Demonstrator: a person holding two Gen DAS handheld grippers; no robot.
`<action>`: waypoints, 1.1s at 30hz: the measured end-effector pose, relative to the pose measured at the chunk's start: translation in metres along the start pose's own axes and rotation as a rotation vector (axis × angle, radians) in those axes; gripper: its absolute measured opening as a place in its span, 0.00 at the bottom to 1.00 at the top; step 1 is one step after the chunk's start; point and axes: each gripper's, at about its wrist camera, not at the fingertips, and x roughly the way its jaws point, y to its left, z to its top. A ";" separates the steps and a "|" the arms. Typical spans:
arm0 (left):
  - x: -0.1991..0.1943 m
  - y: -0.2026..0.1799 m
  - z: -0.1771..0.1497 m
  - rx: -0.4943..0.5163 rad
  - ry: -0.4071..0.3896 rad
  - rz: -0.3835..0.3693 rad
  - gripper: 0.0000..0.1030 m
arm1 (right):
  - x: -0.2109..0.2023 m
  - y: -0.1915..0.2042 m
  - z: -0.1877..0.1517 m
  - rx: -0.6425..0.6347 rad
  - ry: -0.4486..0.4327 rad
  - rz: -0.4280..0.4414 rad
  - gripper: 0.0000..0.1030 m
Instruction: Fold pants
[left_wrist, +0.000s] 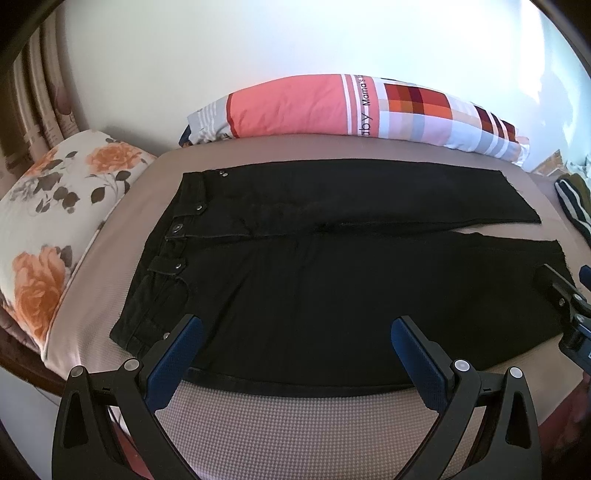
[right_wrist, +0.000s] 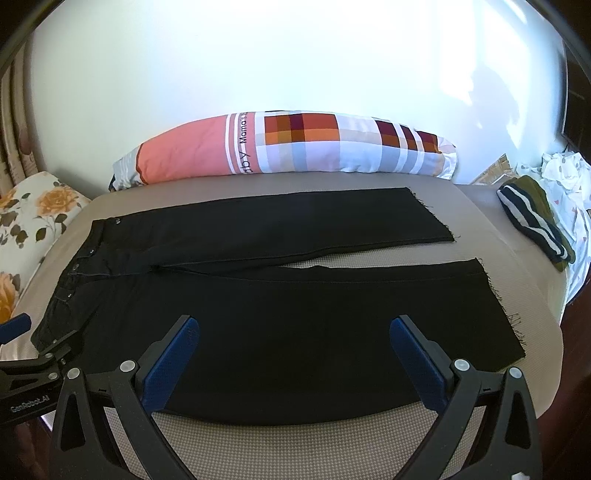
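Note:
Black pants (left_wrist: 332, 280) lie flat on the beige bed (left_wrist: 295, 424), waistband to the left, two legs running right with frayed hems. They also show in the right wrist view (right_wrist: 295, 325). My left gripper (left_wrist: 295, 332) is open and empty, hovering over the near leg close to the waistband side. My right gripper (right_wrist: 295, 332) is open and empty over the near leg toward the hem. The right gripper also shows at the right edge of the left wrist view (left_wrist: 565, 299); the left gripper shows at the left edge of the right wrist view (right_wrist: 33, 354).
A pink and checked pillow (left_wrist: 351, 107) lies along the far bed edge against the white wall. A floral cushion (left_wrist: 55, 214) is at the left. A striped folded garment (right_wrist: 532, 221) and white cloth (right_wrist: 565, 177) lie at the right.

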 end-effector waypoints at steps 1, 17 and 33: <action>0.000 0.000 0.000 -0.001 0.002 0.003 0.98 | 0.000 0.001 0.000 0.001 0.000 -0.005 1.00; 0.002 0.001 -0.003 -0.003 0.009 0.005 0.98 | -0.001 0.001 -0.001 -0.001 -0.002 0.001 1.00; 0.003 0.005 -0.006 -0.005 0.013 0.014 0.98 | 0.001 0.000 -0.002 0.007 0.002 0.003 1.00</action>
